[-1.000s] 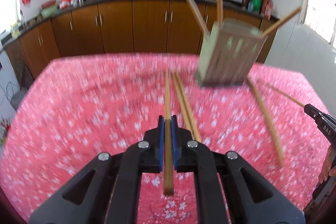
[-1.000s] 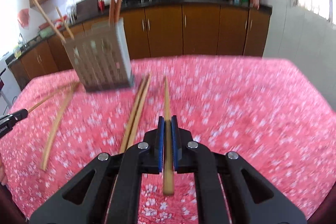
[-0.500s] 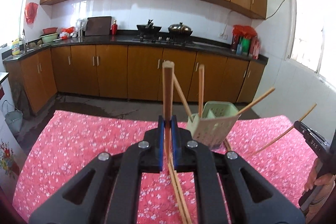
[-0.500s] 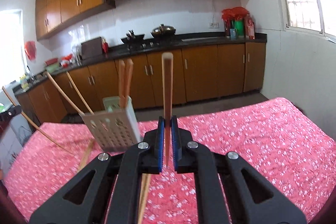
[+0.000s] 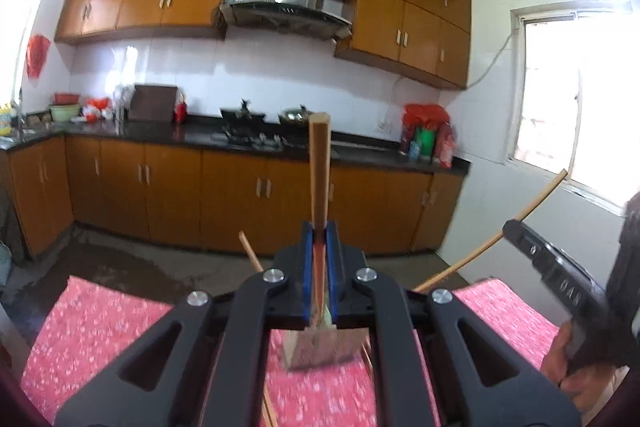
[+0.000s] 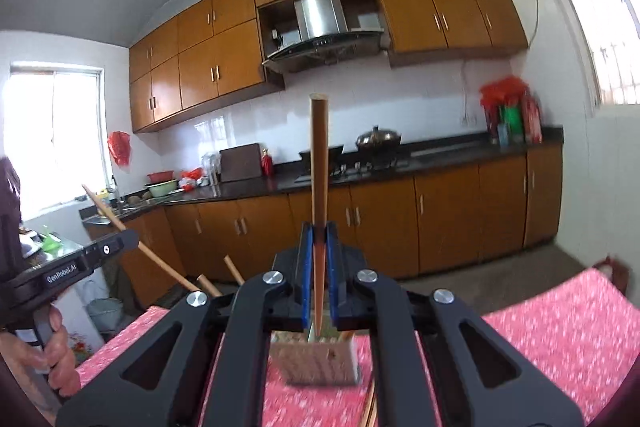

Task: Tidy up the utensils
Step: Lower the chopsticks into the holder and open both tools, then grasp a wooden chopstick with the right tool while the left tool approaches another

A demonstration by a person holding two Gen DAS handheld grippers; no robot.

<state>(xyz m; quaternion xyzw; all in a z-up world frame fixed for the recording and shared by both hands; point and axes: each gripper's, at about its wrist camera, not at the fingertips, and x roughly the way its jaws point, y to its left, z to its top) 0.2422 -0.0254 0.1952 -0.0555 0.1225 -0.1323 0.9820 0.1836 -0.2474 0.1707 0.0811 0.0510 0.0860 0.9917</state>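
My left gripper (image 5: 319,227) is shut on a wooden chopstick (image 5: 319,163) that stands upright, its lower end over the pale slotted utensil holder (image 5: 320,347) on the table. My right gripper (image 6: 319,229) is shut on another chopstick (image 6: 319,155), also upright above the same holder (image 6: 316,361). Other chopsticks (image 5: 250,251) stick out of the holder at a slant. Each gripper shows at the edge of the other's view, the right one (image 5: 552,263) and the left one (image 6: 72,267), each with its chopstick.
The table carries a red flowered cloth (image 5: 100,323). Loose chopsticks (image 6: 370,407) lie on it near the holder. Brown kitchen cabinets (image 5: 180,195) and a dark counter with a stove stand beyond the table. A window (image 5: 576,99) is at the right.
Both grippers lifted their chopsticks off the table, tilted them upright and brought them above the holder. The views swung from the tabletop up to the kitchen wall.
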